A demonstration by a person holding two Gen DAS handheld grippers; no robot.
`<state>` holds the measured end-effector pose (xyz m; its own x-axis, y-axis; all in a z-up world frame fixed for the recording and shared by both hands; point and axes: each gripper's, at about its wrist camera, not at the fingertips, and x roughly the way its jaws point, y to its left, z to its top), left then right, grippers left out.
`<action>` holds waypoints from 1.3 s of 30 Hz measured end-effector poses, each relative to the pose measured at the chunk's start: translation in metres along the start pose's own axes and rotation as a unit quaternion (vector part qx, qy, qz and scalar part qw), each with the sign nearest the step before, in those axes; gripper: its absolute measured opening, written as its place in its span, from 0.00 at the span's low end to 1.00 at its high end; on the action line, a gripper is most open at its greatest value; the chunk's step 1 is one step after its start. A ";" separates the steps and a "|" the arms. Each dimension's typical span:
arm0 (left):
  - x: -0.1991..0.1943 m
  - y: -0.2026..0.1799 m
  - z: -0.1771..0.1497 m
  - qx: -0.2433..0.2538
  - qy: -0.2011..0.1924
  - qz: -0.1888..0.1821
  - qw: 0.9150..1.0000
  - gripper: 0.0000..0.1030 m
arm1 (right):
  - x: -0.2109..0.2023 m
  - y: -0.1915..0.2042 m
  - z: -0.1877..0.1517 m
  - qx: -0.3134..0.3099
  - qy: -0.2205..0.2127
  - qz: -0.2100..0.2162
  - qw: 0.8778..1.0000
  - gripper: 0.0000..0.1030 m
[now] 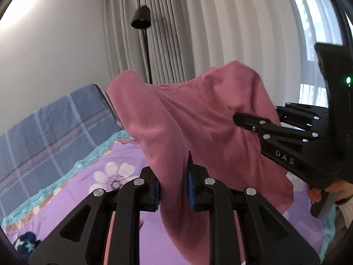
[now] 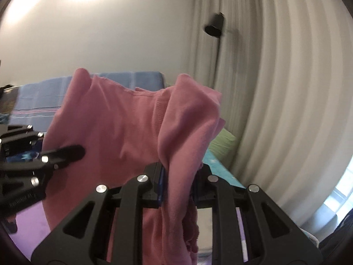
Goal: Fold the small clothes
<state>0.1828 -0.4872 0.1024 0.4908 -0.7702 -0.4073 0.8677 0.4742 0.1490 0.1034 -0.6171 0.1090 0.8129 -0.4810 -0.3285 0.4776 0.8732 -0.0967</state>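
Note:
A small pink garment (image 1: 194,119) hangs lifted in the air above the bed, stretched between both grippers. My left gripper (image 1: 173,185) is shut on a bunched fold of it, the cloth pinched between the blue pads. In the left wrist view my right gripper (image 1: 240,118) reaches in from the right and bites the garment's far edge. The right wrist view shows the pink garment (image 2: 123,128) draped over my right gripper (image 2: 178,183), which is shut on a thick gather of cloth. My left gripper (image 2: 77,152) enters there from the left, its finger against the fabric.
Below lies a purple flowered bedspread (image 1: 92,190) with a teal border, and a blue checked blanket (image 1: 55,128) behind it. A green pillow (image 2: 222,143) lies by the pale curtains (image 1: 220,33). A black floor lamp (image 1: 141,19) stands at the wall. A hand (image 1: 331,190) holds the right gripper's handle.

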 end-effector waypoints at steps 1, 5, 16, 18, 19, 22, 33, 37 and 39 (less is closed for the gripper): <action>0.020 -0.001 0.002 0.000 0.005 0.000 1.000 0.19 | 0.014 -0.006 -0.001 0.006 0.006 -0.007 1.000 0.18; 0.105 -0.002 -0.014 0.006 0.047 0.074 0.996 0.53 | 0.095 -0.027 -0.019 0.022 0.053 -0.047 0.997 0.33; 0.175 -0.010 -0.144 0.014 0.169 0.040 0.985 0.59 | 0.187 -0.038 -0.157 0.034 0.214 -0.089 0.972 0.65; 0.175 -0.012 -0.145 0.004 0.177 0.038 0.983 0.59 | 0.185 -0.043 -0.158 0.043 0.218 -0.087 0.971 0.67; 0.173 -0.011 -0.143 0.004 0.178 0.040 0.983 0.59 | 0.186 -0.044 -0.157 0.040 0.218 -0.091 0.971 0.68; 0.154 -0.021 -0.144 0.007 0.164 0.053 0.985 0.62 | 0.165 -0.025 -0.163 0.024 0.206 -0.109 0.972 0.68; -0.021 -0.030 -0.148 -0.056 0.049 0.018 0.997 0.97 | -0.027 -0.006 -0.163 0.097 0.131 -0.061 0.985 0.83; -0.083 -0.040 -0.148 -0.068 0.014 0.021 0.997 0.99 | -0.095 0.006 -0.165 0.104 0.099 -0.062 0.988 0.89; -0.111 -0.047 -0.146 -0.063 0.000 0.030 0.998 0.99 | -0.116 0.012 -0.162 0.103 0.084 -0.070 0.989 0.91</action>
<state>0.0754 -0.3614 0.0089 0.5416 -0.7389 -0.4009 0.8201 0.5691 0.0590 -0.0393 -0.5385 -0.0060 0.6751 -0.5611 -0.4790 0.6533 0.7563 0.0349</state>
